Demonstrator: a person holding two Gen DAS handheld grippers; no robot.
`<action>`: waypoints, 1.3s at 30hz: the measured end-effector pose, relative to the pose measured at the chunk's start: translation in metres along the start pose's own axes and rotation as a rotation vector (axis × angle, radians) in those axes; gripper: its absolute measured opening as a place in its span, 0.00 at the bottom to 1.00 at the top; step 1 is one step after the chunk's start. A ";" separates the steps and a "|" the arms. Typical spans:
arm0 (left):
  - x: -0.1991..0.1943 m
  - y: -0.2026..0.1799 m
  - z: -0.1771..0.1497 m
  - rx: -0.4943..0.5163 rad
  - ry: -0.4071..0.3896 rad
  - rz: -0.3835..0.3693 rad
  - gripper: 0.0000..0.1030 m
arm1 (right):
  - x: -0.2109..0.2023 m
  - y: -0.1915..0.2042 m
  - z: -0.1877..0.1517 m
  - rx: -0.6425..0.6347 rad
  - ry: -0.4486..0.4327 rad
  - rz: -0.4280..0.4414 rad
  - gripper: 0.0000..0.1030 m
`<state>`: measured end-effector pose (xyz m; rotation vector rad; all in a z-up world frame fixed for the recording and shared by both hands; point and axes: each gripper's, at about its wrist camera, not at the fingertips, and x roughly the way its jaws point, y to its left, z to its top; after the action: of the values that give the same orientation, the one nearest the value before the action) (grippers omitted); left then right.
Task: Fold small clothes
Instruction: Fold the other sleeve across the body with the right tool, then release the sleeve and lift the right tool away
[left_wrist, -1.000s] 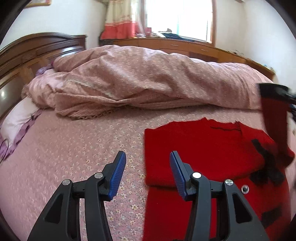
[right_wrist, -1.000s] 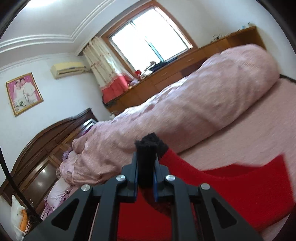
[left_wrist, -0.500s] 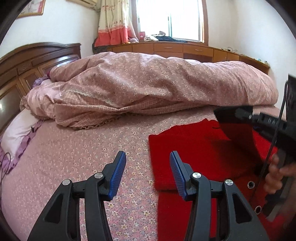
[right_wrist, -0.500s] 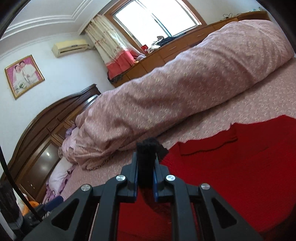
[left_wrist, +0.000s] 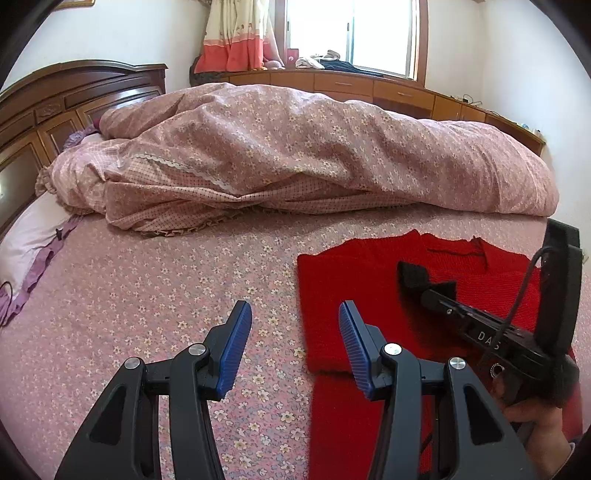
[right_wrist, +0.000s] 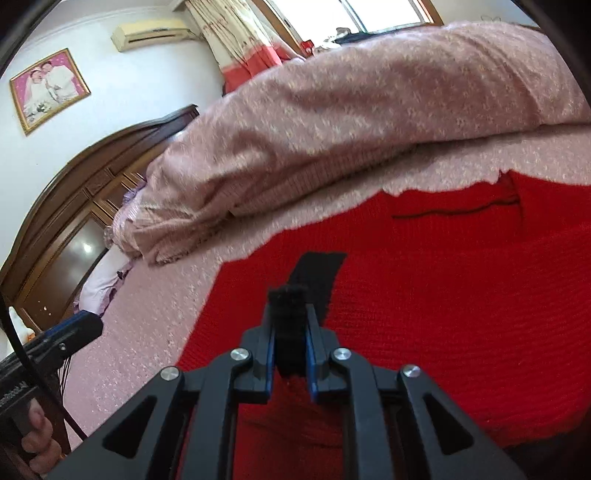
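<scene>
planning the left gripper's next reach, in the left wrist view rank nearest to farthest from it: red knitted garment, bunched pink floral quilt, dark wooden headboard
1. Red knitted garment, just right of the open left gripper.
2. Bunched pink floral quilt, across the bed ahead.
3. Dark wooden headboard, far left.

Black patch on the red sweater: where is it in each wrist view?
Left wrist: black patch right of centre, at the tip of the right tongs, over the red sweater.
Right wrist: bottom centre, clamped in those tongs.
Shared landmark: rumpled pink quilt behind the sweater.

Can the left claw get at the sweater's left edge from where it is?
Probably yes. The left claw is open just short of the sweater, with only bare bedsheet between; the right claw grips farther right.
</scene>
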<state>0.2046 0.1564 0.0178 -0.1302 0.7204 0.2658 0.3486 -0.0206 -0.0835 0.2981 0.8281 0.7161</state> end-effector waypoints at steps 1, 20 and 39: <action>0.000 0.000 0.000 0.000 0.001 0.000 0.42 | 0.001 -0.002 0.000 0.009 0.010 0.007 0.18; -0.001 -0.009 -0.004 0.035 -0.008 -0.009 0.42 | -0.056 0.000 -0.007 0.001 0.057 0.058 0.43; -0.023 0.041 -0.048 -0.063 0.124 -0.309 0.50 | -0.271 -0.111 -0.087 0.075 -0.008 -0.186 0.68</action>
<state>0.1459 0.1808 -0.0036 -0.3171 0.8034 -0.0149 0.2093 -0.2891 -0.0431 0.2867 0.8643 0.5108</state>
